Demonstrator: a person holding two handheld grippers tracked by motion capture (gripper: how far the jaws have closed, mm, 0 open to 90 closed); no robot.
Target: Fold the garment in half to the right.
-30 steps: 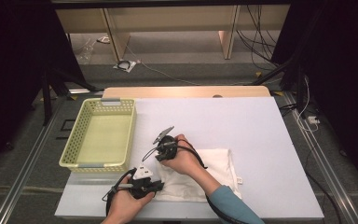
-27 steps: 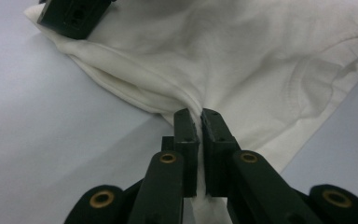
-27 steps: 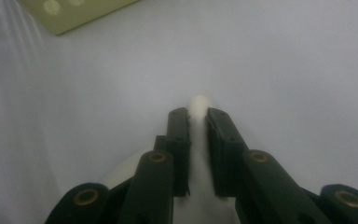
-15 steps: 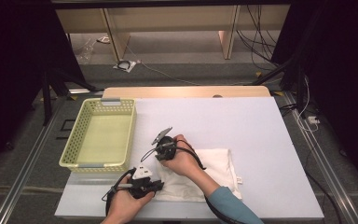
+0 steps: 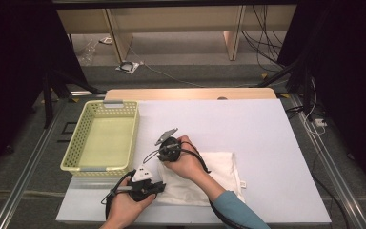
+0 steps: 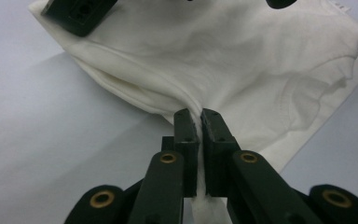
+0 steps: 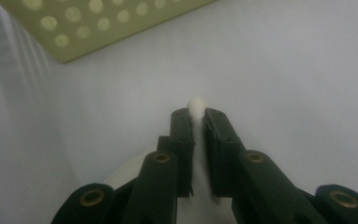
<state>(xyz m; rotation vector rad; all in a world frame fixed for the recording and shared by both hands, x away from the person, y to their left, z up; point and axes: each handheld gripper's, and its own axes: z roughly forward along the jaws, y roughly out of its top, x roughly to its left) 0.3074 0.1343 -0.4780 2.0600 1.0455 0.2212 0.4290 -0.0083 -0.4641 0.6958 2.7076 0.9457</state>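
Note:
A white folded cloth (image 5: pixel 221 174) lies on the white table near its front edge. My left gripper (image 5: pixel 160 187) is at the cloth's front left corner, and in the left gripper view it (image 6: pixel 200 113) is shut on a pinched fold of the cloth (image 6: pixel 242 56). My right gripper (image 5: pixel 160 155) is at the cloth's back left corner. In the right gripper view it (image 7: pixel 196 112) is shut on a bit of the cloth (image 7: pixel 197 101), which sticks out past the pads. Part of the right gripper (image 6: pixel 77 11) shows at the top of the left gripper view.
A pale yellow perforated basket (image 5: pixel 71 162) stands on the table's left side, close to both grippers; its wall (image 7: pixel 98 23) shows in the right gripper view. White table surface (image 5: pixel 248 124) stretches to the right and back. The table's front edge runs just below the hands.

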